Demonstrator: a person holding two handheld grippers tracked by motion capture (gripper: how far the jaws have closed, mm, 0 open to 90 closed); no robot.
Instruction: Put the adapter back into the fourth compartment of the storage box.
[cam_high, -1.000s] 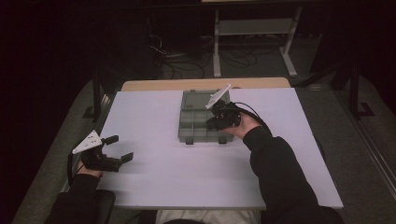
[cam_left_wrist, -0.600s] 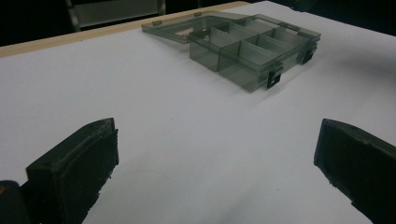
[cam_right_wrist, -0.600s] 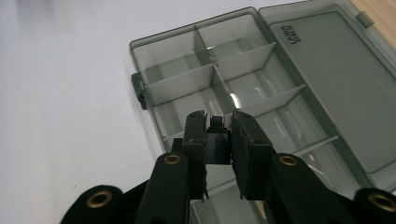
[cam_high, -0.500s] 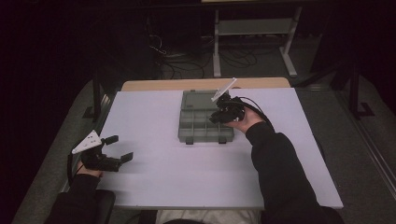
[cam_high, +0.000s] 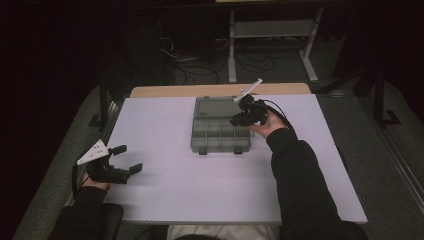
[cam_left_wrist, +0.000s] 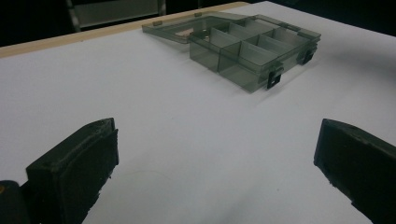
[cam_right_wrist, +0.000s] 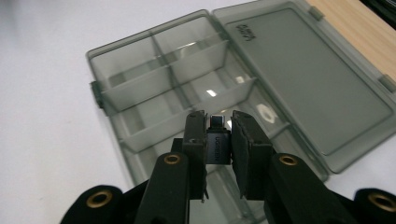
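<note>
A smoky-grey plastic compartment box (cam_high: 220, 135) lies on the white table top with its lid (cam_high: 216, 106) folded flat toward the far edge. My right gripper (cam_high: 237, 120) hovers over the box's right end, shut on a small dark adapter with a metal plug. In the right gripper view the adapter (cam_right_wrist: 217, 145) sits pinched between the pads, plug end pointing at the box's compartments (cam_right_wrist: 140, 79), and the lid (cam_right_wrist: 303, 79) lies to the right. My left gripper (cam_high: 129, 159) rests near the table's left edge, open with nothing between its fingers. From there, the box (cam_left_wrist: 252, 46) lies well ahead of the left gripper (cam_left_wrist: 217, 135).
The white sheet (cam_high: 200, 200) covers most of the table, with a strip of bare wood (cam_high: 165, 91) along the far edge. Beyond the table, a metal stand (cam_high: 270, 30) and loose cables (cam_high: 190, 65) sit on the dark floor.
My right gripper has drifted a little toward the far right over the box, still holding the adapter. The left gripper has stayed put.
</note>
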